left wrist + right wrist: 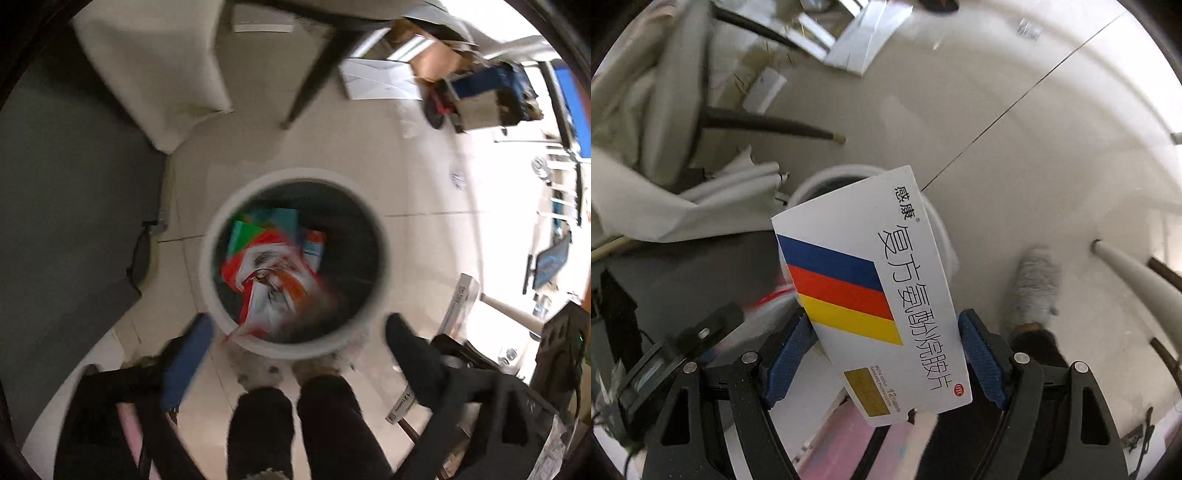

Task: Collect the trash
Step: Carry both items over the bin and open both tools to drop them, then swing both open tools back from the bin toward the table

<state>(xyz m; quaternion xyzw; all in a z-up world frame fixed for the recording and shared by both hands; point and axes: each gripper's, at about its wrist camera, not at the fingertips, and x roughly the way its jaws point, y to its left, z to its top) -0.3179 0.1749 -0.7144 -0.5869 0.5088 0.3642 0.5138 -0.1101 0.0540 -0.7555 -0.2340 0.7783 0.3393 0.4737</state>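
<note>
A round white bin [295, 258], holding colourful wrappers [273, 280], stands on pale floor tiles [406, 177] near a chair leg [314, 77] and the person's slippers [1036, 284]. The left gripper [299, 332] gapes wide and empty over the bin. The right gripper [886, 354] clamps a white medicine box [871, 295], long axis pointing away towards the bin.

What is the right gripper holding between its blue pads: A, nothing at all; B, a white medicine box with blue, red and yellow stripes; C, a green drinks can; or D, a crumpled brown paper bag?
B: in the right wrist view the right gripper has its blue pads pressed on either side of the white medicine box with blue, red and yellow stripes, above the round white bin.
</note>
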